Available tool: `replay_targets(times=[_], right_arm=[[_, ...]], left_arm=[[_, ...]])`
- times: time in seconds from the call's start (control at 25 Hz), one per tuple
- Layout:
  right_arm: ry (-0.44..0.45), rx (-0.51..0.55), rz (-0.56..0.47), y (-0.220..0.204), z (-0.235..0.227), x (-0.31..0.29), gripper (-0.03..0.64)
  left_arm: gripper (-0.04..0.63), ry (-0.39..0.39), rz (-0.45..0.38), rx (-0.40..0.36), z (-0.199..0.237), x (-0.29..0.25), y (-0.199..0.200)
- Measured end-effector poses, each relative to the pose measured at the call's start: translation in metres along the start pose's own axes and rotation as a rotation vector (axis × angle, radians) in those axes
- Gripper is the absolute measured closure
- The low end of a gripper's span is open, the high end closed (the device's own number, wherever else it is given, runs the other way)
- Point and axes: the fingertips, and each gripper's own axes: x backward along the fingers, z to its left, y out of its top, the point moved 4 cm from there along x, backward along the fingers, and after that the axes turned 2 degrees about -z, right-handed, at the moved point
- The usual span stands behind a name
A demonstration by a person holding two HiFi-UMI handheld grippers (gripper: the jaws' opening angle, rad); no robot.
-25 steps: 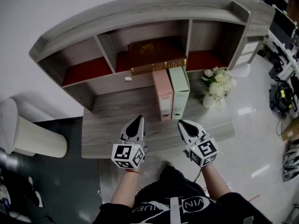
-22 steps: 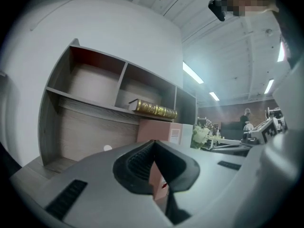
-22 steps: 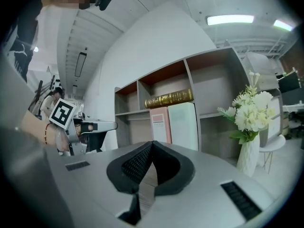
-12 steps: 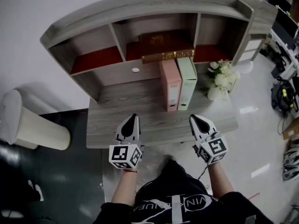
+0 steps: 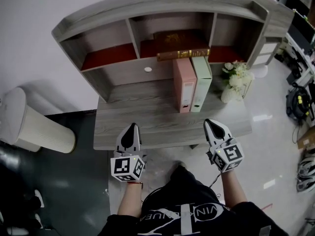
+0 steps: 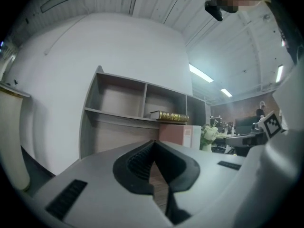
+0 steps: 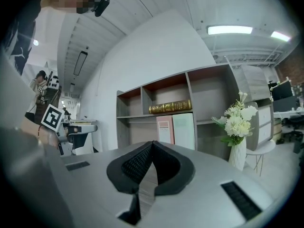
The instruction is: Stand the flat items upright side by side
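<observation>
Well, head view: pink binder (image 5: 184, 85) and green binder (image 5: 202, 82) stand upright, touching, at the desk's (image 5: 142, 117) back. Left gripper view: left gripper (image 6: 154, 144) closed, empty, before the desk's front. Right gripper view: right gripper (image 7: 151, 144) likewise. I'd say standing's finished; the flat book (image 7: 170, 106) would need opened jaws.

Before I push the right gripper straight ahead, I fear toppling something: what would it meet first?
Probably the upright pink binder across the desk; the green binder beside it is nearly in line with the right gripper too, and depth is unclear.

Office: desk (image 5: 147, 127) with shelf hutch (image 5: 162, 9), binders (image 5: 192, 82), monitors (image 5: 302, 31) behind.
</observation>
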Motion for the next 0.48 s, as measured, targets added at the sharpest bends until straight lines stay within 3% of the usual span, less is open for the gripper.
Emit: replay_targets(times=[0.48], right_arm=[[0.004, 0.032, -0.012, 0.004, 0.011, 0.01, 0.607]], left_arm=[[0.592, 0.015, 0.029, 0.028, 0.002, 0.024, -0.013]])
